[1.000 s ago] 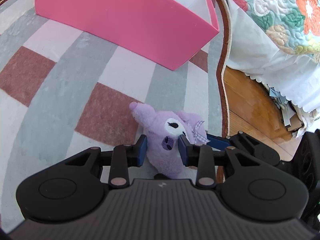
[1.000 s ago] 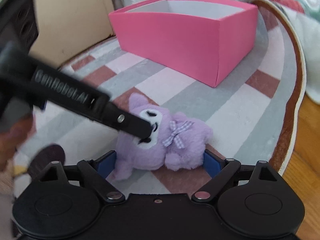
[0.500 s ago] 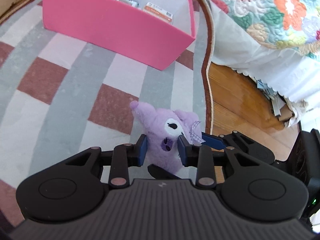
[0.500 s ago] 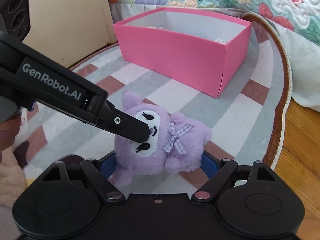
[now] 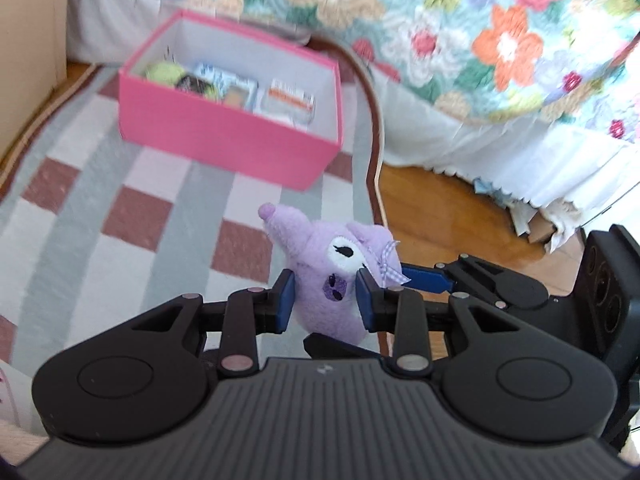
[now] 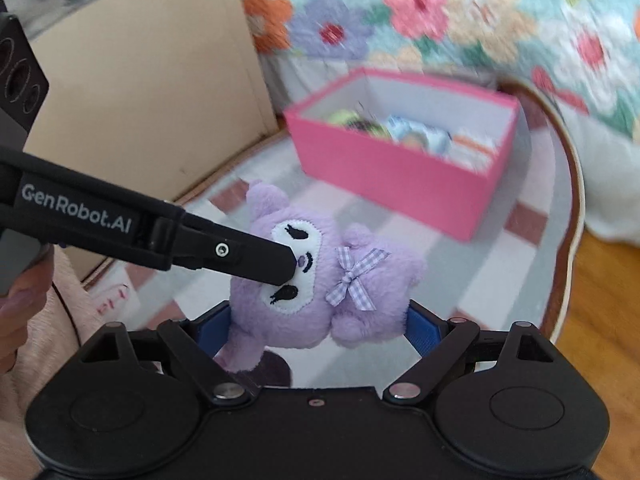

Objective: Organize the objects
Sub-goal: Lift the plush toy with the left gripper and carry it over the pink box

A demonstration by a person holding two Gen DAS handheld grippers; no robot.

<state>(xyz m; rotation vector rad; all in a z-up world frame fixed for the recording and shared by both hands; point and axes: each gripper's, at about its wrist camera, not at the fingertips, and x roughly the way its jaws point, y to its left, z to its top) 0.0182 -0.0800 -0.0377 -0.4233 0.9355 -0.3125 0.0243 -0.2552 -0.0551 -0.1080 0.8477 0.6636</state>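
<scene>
Your left gripper (image 5: 325,300) is clamped narrow on the purple plush toy (image 5: 332,276), low in the frame's centre. In the right wrist view your right gripper (image 6: 318,326) grips the same toy across its width; those fingers stand wide and have just opened a little. The toy hangs above the checked rug (image 5: 100,216), tilted, its pointed ear aimed toward the upper left. Beyond sits the pink box (image 5: 224,136) with packets inside, then the floral quilt (image 5: 480,40).
</scene>
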